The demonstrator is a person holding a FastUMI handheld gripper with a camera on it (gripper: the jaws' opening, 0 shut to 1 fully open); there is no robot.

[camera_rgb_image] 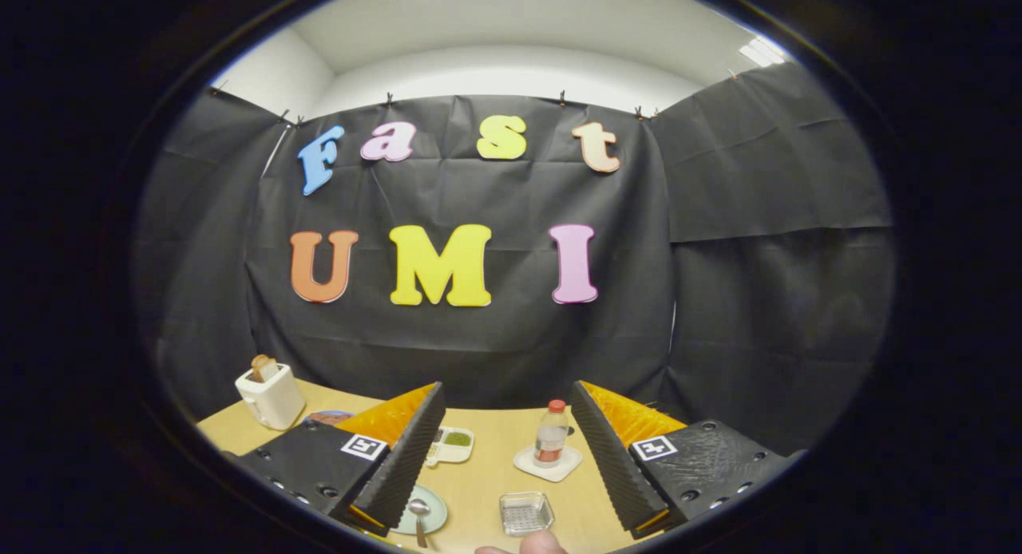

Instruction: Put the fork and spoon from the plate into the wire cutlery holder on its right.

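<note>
With the hand-held gripper (507,458) spread wide and holding nothing above the counter (487,474), we judge we should dip toward the spoon (419,512) on the plate (435,516), just left of the wire cutlery holder (526,512), and straddle its handle before closing.

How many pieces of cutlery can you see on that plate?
1: a spoon lies on the plate, between the open gripper fingers, left of the wire holder. A fork may be hidden behind the left finger.

Glossy metal spoon (418,509), wire-mesh holder (526,513), matt wooden table (495,474).
</note>
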